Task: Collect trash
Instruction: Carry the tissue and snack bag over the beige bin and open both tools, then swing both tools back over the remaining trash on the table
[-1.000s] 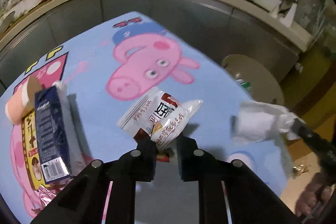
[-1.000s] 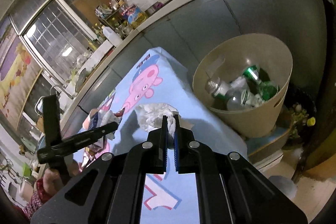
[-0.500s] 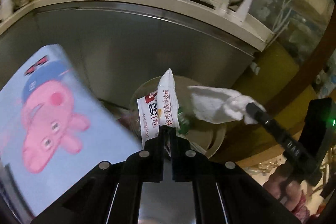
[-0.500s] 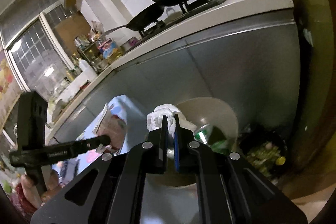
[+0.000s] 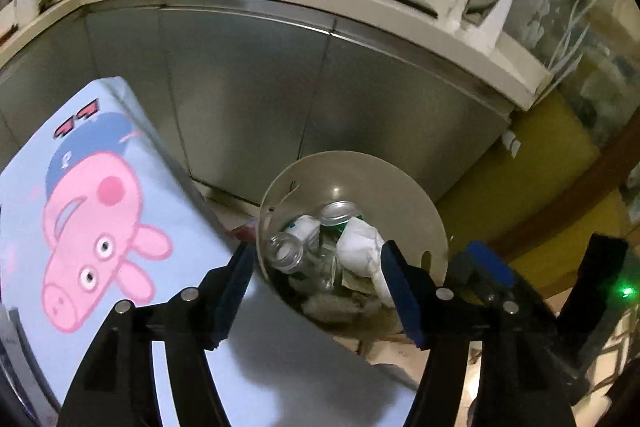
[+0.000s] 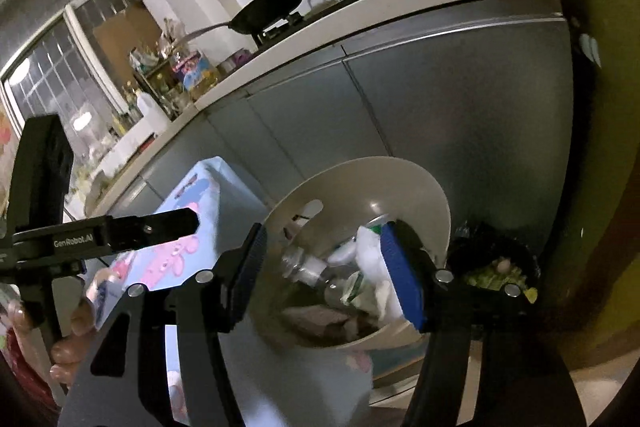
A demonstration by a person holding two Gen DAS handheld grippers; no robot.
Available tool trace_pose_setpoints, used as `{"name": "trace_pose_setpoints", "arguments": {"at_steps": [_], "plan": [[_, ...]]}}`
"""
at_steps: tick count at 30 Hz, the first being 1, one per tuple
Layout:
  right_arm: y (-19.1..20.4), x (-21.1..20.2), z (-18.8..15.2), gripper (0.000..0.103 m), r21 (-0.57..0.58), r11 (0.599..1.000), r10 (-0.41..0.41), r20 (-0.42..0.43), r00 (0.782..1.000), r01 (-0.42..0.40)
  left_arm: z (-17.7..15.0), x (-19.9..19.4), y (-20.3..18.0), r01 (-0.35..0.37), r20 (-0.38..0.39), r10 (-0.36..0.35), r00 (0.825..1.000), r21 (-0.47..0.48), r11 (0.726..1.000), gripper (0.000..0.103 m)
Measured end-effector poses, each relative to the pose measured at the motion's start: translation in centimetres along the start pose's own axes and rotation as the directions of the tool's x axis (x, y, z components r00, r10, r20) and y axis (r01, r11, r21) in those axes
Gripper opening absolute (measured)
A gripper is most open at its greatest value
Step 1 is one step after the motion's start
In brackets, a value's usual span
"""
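We hold both grippers over the trash bin (image 5: 434,223), each with jaws opening and nothing between them. The left gripper (image 5: 316,291) and right gripper (image 6: 322,277) frame the bin's mouth, where a white crumpled tissue (image 5: 360,247) lies among bottles and a can (image 5: 340,213). To do the drop well, we judge it best to keep the jaws wide until nothing clings to them. The desk (image 5: 280,339), with its cartoon cloth, ends just at the bin's 9 o'clock rim; cabinet doors (image 5: 248,99) stand close at 12 o'clock, so open room lies back toward us.
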State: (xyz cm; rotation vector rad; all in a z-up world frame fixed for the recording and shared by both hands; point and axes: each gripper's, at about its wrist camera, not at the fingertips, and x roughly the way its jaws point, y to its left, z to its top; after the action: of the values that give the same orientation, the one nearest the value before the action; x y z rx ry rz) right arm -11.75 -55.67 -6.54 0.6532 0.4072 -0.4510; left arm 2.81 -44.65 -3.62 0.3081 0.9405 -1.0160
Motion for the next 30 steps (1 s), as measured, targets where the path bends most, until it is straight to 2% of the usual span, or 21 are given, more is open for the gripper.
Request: {"name": "trace_pose_setpoints", "arguments": {"at_steps": [5, 12, 16, 30], "plan": [[1.8, -2.4, -1.8, 0.059, 0.029, 0.999, 0.038, 0.006, 0.999, -0.038, -2.0, -3.7, 1.5, 0.004, 0.066, -0.002, 0.998, -0.026, 1.0, 0.066], [5.1, -3.8, -4.9, 0.059, 0.023, 0.997, 0.08, -0.049, 0.996, -0.079, -7.0, -8.9, 4.1, -0.118, 0.147, 0.121, 0.982, -0.032, 0.993, 0.066], [6.7, -4.1, -6.1, 0.059, 0.017, 0.996, 0.086, -0.073, 0.994, -0.085, -9.1, -11.3, 5.8, -0.147, 0.179, 0.156, 0.971, -0.061, 0.987, 0.066], [10.7, -6.0, -6.0, 0.059, -0.019, 0.993, 0.113, -0.06, 0.992, -0.114, -12.6, -13.9, 8.4, -0.199, 0.211, 0.218, 0.953, -0.105, 0.974, 0.067]]}}
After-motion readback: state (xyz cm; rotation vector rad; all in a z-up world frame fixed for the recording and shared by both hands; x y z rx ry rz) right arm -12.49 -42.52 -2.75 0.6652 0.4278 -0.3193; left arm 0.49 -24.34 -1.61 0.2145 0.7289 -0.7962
